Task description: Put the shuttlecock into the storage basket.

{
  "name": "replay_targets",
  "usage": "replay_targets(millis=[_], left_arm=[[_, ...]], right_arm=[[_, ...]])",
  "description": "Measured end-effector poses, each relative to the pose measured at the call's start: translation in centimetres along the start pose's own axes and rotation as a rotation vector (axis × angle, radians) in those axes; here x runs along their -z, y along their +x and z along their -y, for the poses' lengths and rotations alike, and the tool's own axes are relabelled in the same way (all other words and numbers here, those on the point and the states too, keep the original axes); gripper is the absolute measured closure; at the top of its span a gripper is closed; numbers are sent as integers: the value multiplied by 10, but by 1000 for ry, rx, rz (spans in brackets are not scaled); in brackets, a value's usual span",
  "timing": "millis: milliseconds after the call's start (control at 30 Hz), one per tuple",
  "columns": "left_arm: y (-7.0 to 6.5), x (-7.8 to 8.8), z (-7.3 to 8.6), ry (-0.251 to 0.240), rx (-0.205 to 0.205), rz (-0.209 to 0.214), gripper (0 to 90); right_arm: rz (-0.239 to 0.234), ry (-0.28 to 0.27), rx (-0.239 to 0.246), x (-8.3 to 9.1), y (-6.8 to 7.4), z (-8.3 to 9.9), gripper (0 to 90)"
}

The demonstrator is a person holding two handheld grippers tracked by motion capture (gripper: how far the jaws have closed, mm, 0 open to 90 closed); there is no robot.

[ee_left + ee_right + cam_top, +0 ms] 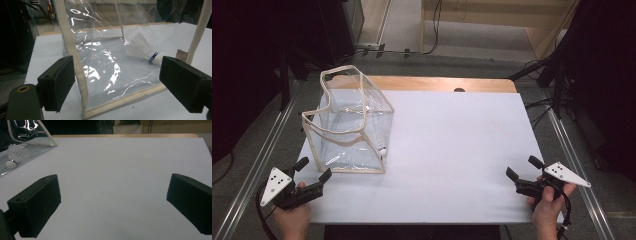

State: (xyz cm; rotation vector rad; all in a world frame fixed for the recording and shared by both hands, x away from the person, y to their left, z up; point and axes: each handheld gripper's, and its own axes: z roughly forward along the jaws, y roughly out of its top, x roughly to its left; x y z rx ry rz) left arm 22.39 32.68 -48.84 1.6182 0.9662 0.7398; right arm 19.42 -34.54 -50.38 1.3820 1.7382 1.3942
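Note:
A clear plastic bag (349,125) with cream fabric trim stands upright on the left of the white table (452,150). Inside it, near its front right corner, lies a white shuttlecock (382,149). My left gripper (313,169) is open just in front of the bag's near left corner. In the left gripper view the bag's trimmed edge (75,62) stands between the jaws, and the shuttlecock (143,48) rests behind the plastic. My right gripper (523,168) is open at the table's near right, nothing between its jaws. The right gripper view has the shuttlecock (15,153) at far left.
A wooden strip (437,84) runs along the table's far edge. Metal rails (262,150) flank both sides of the table. Dark equipment and cables (562,85) stand beyond the right side. Bare white surface (120,170) stretches ahead of the right gripper.

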Motion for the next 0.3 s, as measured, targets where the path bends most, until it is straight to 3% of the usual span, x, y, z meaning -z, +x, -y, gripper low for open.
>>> replay_targets(millis=[100,300], left_arm=[[1,1,0,-14,11,25,138],[1,1,0,-16,10,18,138]], right_arm=[[10,-8,-7,3,-4,1,0],[13,-9,-23,4,-6,3,0]])
